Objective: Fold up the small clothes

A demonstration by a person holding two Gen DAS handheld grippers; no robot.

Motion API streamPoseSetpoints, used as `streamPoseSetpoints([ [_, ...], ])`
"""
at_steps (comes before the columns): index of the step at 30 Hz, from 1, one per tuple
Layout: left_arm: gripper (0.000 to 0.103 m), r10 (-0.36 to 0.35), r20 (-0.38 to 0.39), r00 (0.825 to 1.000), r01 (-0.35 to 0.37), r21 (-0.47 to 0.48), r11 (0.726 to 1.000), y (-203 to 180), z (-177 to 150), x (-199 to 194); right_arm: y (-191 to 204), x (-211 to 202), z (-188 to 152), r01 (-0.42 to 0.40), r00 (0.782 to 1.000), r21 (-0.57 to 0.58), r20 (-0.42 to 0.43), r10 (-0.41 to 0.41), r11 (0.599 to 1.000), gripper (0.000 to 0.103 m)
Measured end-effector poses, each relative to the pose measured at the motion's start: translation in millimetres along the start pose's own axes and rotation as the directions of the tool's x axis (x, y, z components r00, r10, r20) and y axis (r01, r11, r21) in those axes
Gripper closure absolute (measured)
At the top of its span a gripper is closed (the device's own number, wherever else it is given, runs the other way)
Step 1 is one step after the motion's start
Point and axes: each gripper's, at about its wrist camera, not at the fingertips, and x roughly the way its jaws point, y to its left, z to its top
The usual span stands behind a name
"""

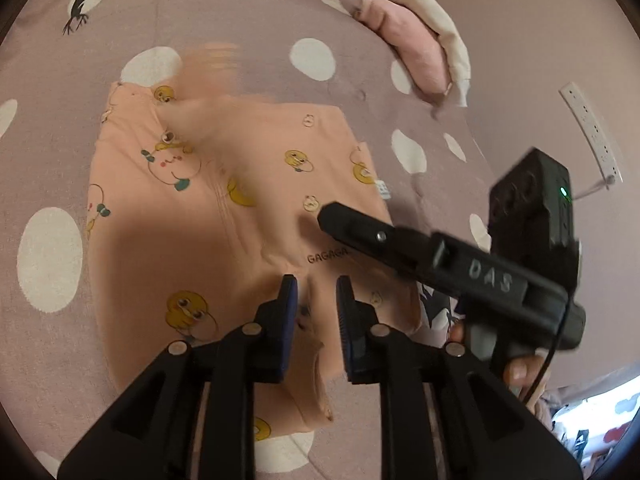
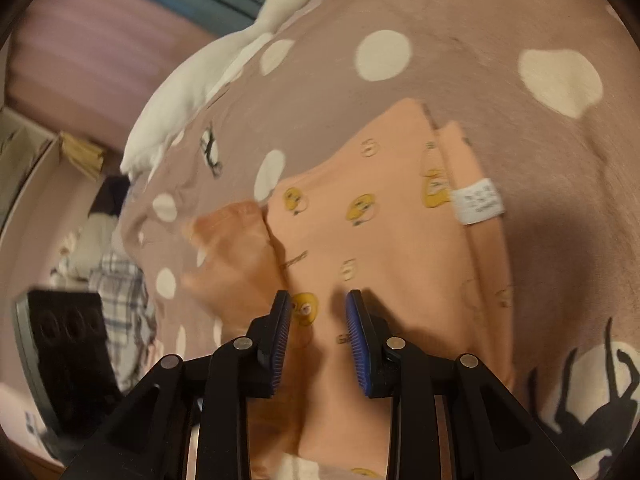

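Note:
A small peach garment (image 1: 248, 208) with yellow duck prints lies on a mauve bedsheet with white dots (image 1: 48, 184). Part of it at the upper left is blurred with motion. My left gripper (image 1: 316, 288) is open just above the garment's near part, nothing between its blue pads. My right gripper (image 1: 332, 216) reaches in from the right over the garment; from this side its jaws look close together. In the right wrist view the right gripper (image 2: 318, 304) is open over the same garment (image 2: 384, 232), empty. A white care label (image 2: 478, 202) sticks out at its right edge.
A folded pink and cream cloth (image 1: 420, 52) lies on the bed at the back right. A white goose plush (image 2: 208, 68) lies along the bed's far edge. A power strip (image 1: 592, 132) hangs on the wall. A plaid cloth (image 2: 120, 300) and a black box (image 2: 68, 352) are off the bed.

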Motion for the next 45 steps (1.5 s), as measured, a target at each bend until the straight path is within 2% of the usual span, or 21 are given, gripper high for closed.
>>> streamPoseSetpoints([
  [3, 0.083, -0.004, 0.023, 1.000, 0.004, -0.012, 1.000, 8.4, -8.7, -11.6, -0.2, 1.6, 0.0, -0.023, 0.999, -0.005, -0.026, 0.022, 1.000, 0.072],
  [7, 0.083, 0.025, 0.059, 0.998, -0.021, -0.056, 0.998, 33.0, -23.5, -32.5, 8.0, 10.0, 3.6, -0.015, 0.998, -0.049, -0.059, 0.012, 0.999, 0.059],
  [12, 0.083, 0.032, 0.075, 0.997, -0.023, -0.128, 0.992, 59.9, -44.9, -45.4, 19.0, 34.9, 15.2, 0.061, 0.994, -0.109, -0.084, -0.071, 0.992, 0.058],
  [18, 0.083, 0.039, 0.091, 0.995, -0.026, -0.143, 0.989, 67.1, -51.3, -54.5, 31.2, 52.2, 20.5, 0.074, 0.994, -0.168, -0.070, -0.087, 0.983, 0.059],
  [20, 0.083, 0.046, 0.092, 0.995, -0.033, -0.139, 0.990, 66.6, -51.8, -55.9, 34.1, 54.6, 20.4, 0.098, 0.993, -0.195, -0.047, -0.109, 0.976, 0.067],
  [22, 0.083, 0.051, 0.094, 0.994, -0.038, -0.140, 0.989, 68.7, -55.2, -58.9, 35.3, 56.6, 20.7, 0.109, 0.992, -0.212, -0.038, -0.120, 0.971, 0.086],
  [24, 0.083, 0.051, 0.095, 0.994, -0.037, -0.143, 0.989, 69.6, -55.7, -58.5, 35.7, 55.1, 20.5, 0.110, 0.993, -0.221, -0.026, -0.119, 0.969, 0.093],
  [30, 0.083, 0.057, 0.102, 0.993, -0.042, -0.140, 0.989, 68.6, -55.2, -59.4, 44.2, 27.4, 26.4, 0.081, 0.996, -0.270, 0.050, -0.070, 0.959, 0.095],
  [35, 0.083, 0.044, 0.103, 0.994, -0.030, -0.129, 0.991, 63.6, -49.4, -56.0, 46.5, 1.8, 40.9, 0.142, 0.987, -0.302, 0.110, -0.113, 0.943, 0.095],
  [39, 0.083, 0.029, 0.092, 0.995, -0.020, -0.104, 0.994, 53.0, -44.2, -47.7, 31.7, -10.9, 48.5, 0.213, 0.974, -0.294, 0.136, -0.180, 0.932, 0.095],
  [41, 0.083, 0.028, 0.086, 0.996, -0.021, -0.086, 0.996, 46.5, -41.1, -43.3, 18.4, -12.0, 51.4, 0.250, 0.966, -0.271, 0.136, -0.221, 0.929, 0.095],
  [45, 0.083, 0.030, 0.082, 0.996, -0.026, -0.048, 0.998, 31.9, -35.1, -35.2, 2.8, -7.2, 53.0, 0.275, 0.960, -0.246, 0.117, -0.254, 0.929, 0.095],
])
